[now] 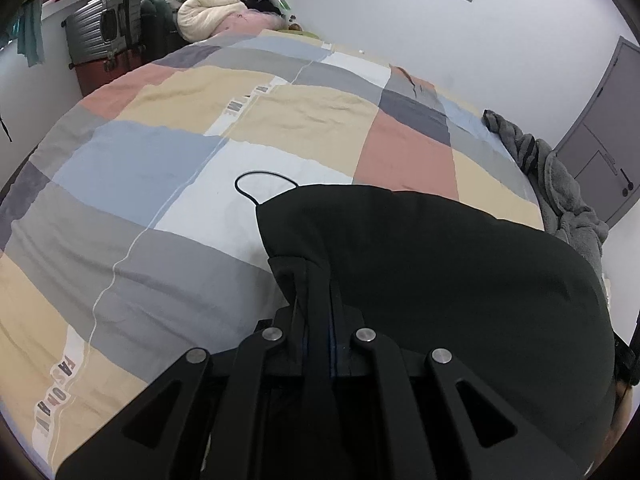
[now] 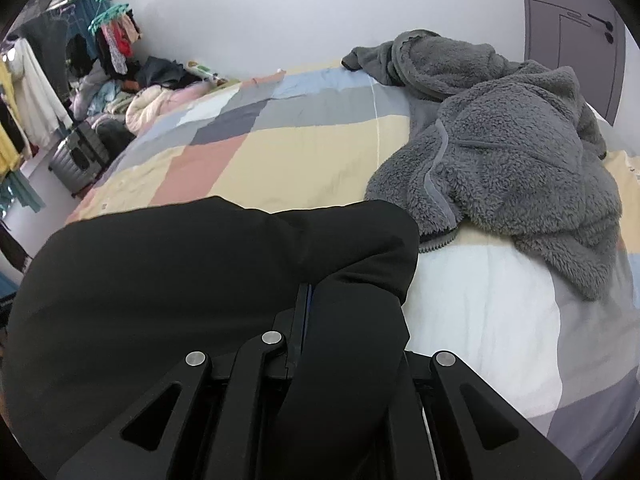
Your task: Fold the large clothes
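Black garment (image 1: 440,264) up front, plain, no print. Bed cover (image 1: 168,152) is patchwork: yellow, grey, pale blue, salmon pink, white blocks with lettered strips. Fleece (image 2: 512,160) is shaggy mid-grey. Silver suitcase (image 1: 104,26), white wall (image 1: 380,4), grey door (image 1: 604,132).

Bedroom in lived-in home. Bed with patchwork duvet cover (image 1: 168,160) in yellow, grey, blue, pink blocks fills space ahead of left claw. Beyond bed's far end: grey hard-shell suitcase (image 1: 105,26) stacked on red one, heap of bedding and clothes (image 1: 212,4) against white wall. Far left of right claw: garments on hangers (image 2: 116,36) along rail. Grey fleece jacket (image 2: 500,152) dumped on bed, ahead-right of right claw. Grey door (image 2: 576,28) with handle behind it.
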{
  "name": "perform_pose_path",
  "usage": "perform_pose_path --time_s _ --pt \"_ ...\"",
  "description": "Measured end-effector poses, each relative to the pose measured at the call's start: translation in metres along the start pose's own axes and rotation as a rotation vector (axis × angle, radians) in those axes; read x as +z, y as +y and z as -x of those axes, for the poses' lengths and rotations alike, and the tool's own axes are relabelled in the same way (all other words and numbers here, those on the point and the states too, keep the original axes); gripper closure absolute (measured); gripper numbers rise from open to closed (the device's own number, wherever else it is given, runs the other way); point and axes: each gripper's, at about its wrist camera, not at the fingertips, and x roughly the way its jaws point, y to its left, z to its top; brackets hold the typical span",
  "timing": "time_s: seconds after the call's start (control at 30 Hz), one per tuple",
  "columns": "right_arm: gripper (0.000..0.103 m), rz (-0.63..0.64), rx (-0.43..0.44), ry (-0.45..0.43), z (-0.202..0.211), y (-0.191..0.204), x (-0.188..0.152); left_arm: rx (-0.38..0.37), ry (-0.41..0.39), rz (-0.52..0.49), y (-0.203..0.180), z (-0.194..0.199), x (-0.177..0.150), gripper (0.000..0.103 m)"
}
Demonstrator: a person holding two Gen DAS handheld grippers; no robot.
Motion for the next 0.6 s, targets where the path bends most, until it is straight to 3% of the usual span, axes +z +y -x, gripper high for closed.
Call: perform_pose_path --time_s 0.1,0.17,0.23,0.33,0.47,0.53,0.6 --pt "0.093 -0.045 0.017 -0.008 0.016 -0.001 -0.002 -0.009 -0.007 0.01 0.001 0.011 -0.003 0.09" --pt "0.086 -0.071 0.04 -0.014 0.03 -0.002 -0.004 -0.023 -0.014 0.016 0.001 0.02 -0.006 0.074" --pt "0.06 -0.087 0.077 -0.029 0.045 -0.001 -0.006 -0.037 -0.031 0.039 0.004 0.034 -0.009 0.06" --pt "0.041 -0.1 0.093 -0.073 0.073 0.001 -0.006 -0.04 -0.093 0.067 0.007 0.065 -0.014 0.032" --pt "0.037 -0.118 0.061 -0.164 0.119 0.002 0.002 -0.052 -0.143 0.065 0.006 0.101 -0.014 0.026" --pt "0.024 -0.121 0.052 -0.24 0.15 0.006 0.011 -0.056 -0.168 0.056 0.001 0.121 -0.015 0.023" --pt "0.021 -0.118 0.054 -0.298 0.181 0.013 0.02 -0.062 -0.187 0.029 -0.007 0.142 -0.014 0.021"
